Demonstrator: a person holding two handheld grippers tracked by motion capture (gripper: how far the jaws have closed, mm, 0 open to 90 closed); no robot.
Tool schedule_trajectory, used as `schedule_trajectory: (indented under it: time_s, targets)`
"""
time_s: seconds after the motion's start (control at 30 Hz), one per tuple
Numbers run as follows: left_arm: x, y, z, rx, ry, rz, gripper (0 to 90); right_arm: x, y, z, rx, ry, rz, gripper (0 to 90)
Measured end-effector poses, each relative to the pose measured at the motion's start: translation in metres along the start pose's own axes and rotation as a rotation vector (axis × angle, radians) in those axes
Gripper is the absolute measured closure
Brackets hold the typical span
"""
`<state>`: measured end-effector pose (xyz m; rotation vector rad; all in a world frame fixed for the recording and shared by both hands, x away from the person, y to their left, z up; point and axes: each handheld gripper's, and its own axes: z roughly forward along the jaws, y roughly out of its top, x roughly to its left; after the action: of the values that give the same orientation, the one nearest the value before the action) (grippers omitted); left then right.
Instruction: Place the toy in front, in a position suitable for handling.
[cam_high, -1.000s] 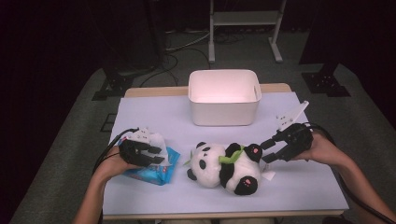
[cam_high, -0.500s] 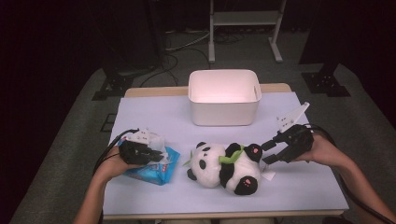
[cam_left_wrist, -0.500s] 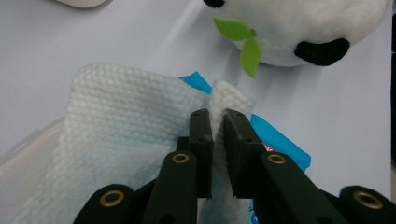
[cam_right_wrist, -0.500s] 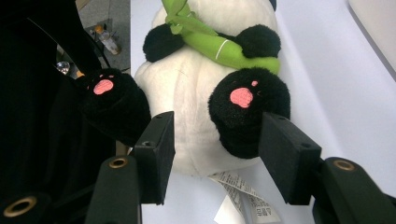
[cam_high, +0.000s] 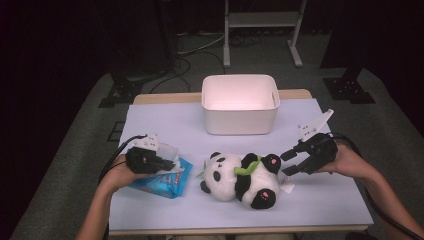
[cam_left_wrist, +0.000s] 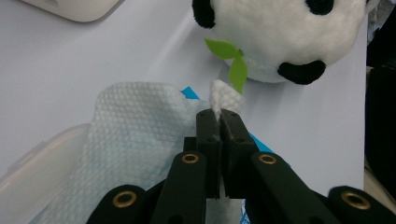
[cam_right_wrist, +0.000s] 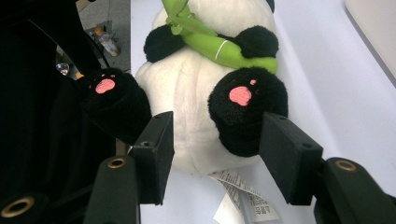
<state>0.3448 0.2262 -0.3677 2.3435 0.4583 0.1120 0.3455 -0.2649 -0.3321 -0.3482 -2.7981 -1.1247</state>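
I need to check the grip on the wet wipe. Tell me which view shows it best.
The left gripper view: the wet wipe lies close up, a corner pinched between the shut left tongs. In the high view it is small, beside the blue pack. The right gripper view faces the plush panda instead.

A plush panda (cam_high: 242, 179) lies at the table's (cam_high: 165, 120) near middle. A wet-wipe pack (cam_high: 165, 177) lies to its left, a storage bin (cam_high: 240, 104) behind it. The left gripper (cam_high: 167, 164) rests on the pack; the right gripper (cam_high: 289, 162) sits at the panda's right.

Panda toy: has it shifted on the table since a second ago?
No. The panda toy lies where it did, just in front of the white bin, with the right tool at its feet.
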Motion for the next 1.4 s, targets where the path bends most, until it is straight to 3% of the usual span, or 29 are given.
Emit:
schedule_trajectory:
  time_s: [0.8, 1.17, 1.4]
  targets:
    - [-0.009, 0.028, -0.013, -0.053, -0.040, 0.014, 88.0, 0.001, 0.000, -0.007, -0.007, -0.012, -0.010, 43.4]
    - [-0.016, 0.050, -0.007, -0.036, -0.052, 0.051, 87.9, 0.003, -0.001, -0.010, -0.011, -0.017, -0.012, 43.4]
    - [-0.020, 0.061, -0.002, -0.050, -0.076, 0.062, 87.9, 0.004, -0.002, -0.014, -0.015, -0.025, -0.014, 43.4]
